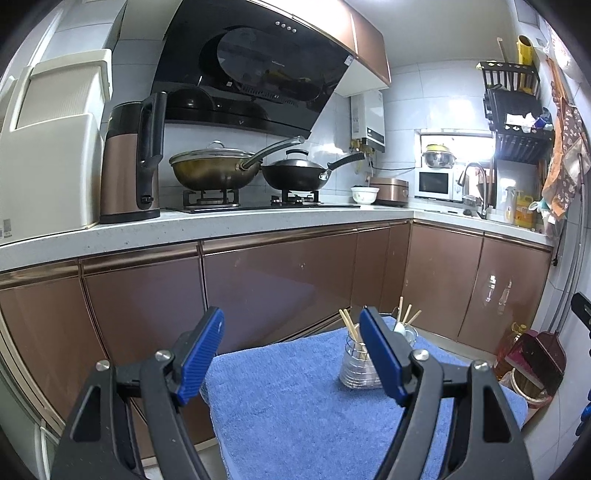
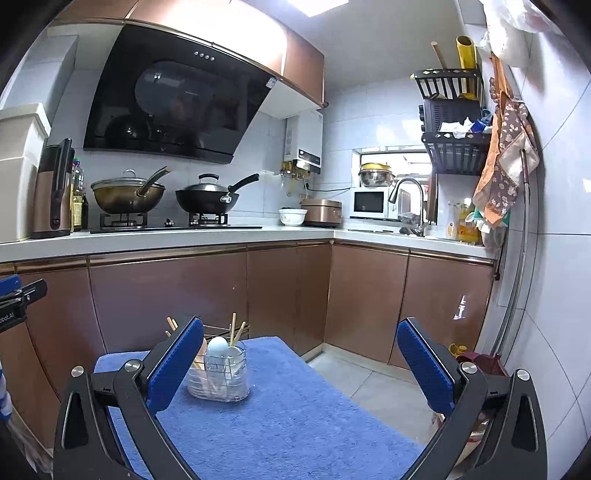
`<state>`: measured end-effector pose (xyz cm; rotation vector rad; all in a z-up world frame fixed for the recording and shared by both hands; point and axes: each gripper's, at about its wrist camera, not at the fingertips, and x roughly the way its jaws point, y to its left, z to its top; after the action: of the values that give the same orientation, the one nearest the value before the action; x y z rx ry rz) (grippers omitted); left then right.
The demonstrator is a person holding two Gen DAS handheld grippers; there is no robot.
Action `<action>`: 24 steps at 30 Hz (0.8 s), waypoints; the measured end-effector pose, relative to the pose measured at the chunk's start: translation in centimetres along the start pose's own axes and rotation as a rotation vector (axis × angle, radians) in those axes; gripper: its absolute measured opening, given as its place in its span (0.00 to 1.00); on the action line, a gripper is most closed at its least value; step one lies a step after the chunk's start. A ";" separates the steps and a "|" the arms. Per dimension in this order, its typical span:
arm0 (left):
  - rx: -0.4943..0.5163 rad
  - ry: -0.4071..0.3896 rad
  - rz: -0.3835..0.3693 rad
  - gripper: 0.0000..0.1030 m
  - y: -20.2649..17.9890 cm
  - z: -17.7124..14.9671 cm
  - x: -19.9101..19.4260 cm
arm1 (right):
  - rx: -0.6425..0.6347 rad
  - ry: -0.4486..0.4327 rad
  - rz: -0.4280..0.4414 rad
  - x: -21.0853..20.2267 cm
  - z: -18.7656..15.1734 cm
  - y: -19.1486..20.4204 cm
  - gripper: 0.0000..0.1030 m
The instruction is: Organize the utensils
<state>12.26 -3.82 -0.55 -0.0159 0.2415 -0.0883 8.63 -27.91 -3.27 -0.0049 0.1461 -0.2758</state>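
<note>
Both fingers spread wide, empty; right view alone shows spoons [image 2: 216,349], perhaps, in holder [image 2: 218,384]

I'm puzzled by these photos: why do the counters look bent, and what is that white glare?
Left wrist view: fisheye lens bows the counter and darkens the corners; the window is blown out white. Right wrist view: same bending; a ceiling light glares at the top, and the hood shows reflections.
</note>
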 end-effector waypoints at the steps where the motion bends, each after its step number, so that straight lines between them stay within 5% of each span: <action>1: 0.001 0.001 0.000 0.72 0.0 0.0 0.0 | 0.001 0.000 0.000 0.0 0.0 0.0 1.00; 24: 0.002 0.002 -0.008 0.72 0.1 -0.2 0.1 | 0.009 -0.005 -0.003 -0.2 0.0 -0.1 1.00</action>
<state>12.35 -3.73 -0.77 -0.0152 0.2432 -0.0965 8.44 -27.98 -3.20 0.0034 0.1396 -0.2794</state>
